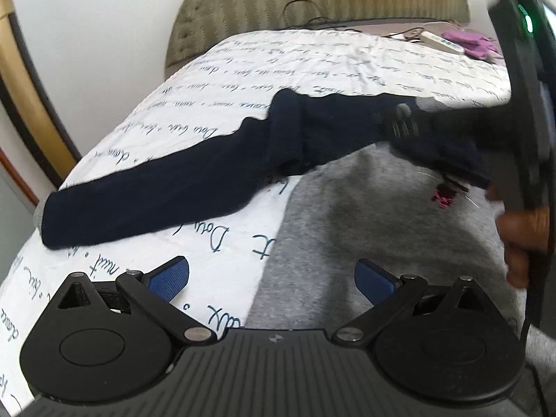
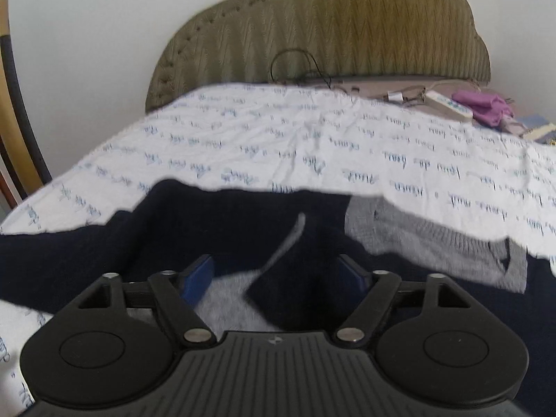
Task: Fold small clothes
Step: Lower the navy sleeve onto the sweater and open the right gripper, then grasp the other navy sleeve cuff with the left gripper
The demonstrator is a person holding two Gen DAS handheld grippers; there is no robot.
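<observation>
A small grey sweater (image 1: 365, 215) with navy sleeves lies on the white bed sheet with script print (image 1: 243, 80). One navy sleeve (image 1: 166, 187) stretches left across the sheet, folded over the grey body at its right end. My left gripper (image 1: 272, 279) is open above the sheet and the grey hem, with nothing between its blue pads (image 1: 170, 278). The right gripper's body (image 1: 521, 104) and a hand (image 1: 521, 243) fill that view's right edge. My right gripper (image 2: 276, 278) is open just over the navy fabric (image 2: 173, 236), beside the grey ribbed collar (image 2: 434, 239). Its pads (image 2: 198, 279) do not press it.
An olive padded headboard (image 2: 330, 34) stands behind the bed against a white wall. A white power strip (image 2: 448, 104), loose cables (image 2: 295, 66) and a purple cloth (image 2: 483, 104) lie at the far right of the bed. A wooden frame (image 1: 24, 104) runs down the left.
</observation>
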